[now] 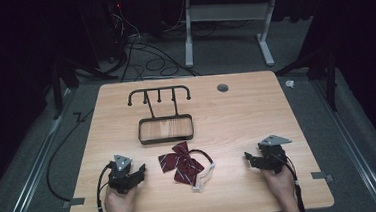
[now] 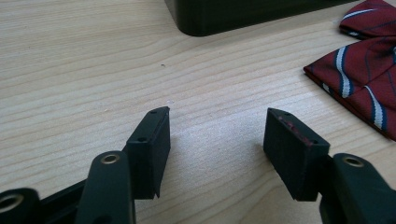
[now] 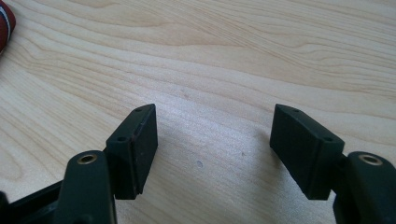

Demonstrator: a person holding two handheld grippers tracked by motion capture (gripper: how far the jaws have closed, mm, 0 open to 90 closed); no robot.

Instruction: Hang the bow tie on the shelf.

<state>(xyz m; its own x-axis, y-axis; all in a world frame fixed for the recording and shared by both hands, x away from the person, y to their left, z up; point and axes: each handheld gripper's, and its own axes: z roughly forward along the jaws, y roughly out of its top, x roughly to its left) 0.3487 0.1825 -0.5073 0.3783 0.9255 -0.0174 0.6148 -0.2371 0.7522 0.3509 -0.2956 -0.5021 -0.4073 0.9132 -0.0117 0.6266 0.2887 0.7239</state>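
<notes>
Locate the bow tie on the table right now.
In the high view the bow tie lies flat near the table's front middle, between the left gripper and right gripper, just in front of the black rack's tray.

Matt pale wood-grain table (image 1: pixel 257 116), striped maroon cloth bow tie (image 1: pixel 181 162), matt black metal rack (image 1: pixel 166 129).

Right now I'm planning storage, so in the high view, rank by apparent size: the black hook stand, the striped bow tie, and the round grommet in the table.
1. Black hook stand, largest, though it lies farther from the camera.
2. Striped bow tie, counting its strap.
3. Round grommet, clearly smallest.
</notes>
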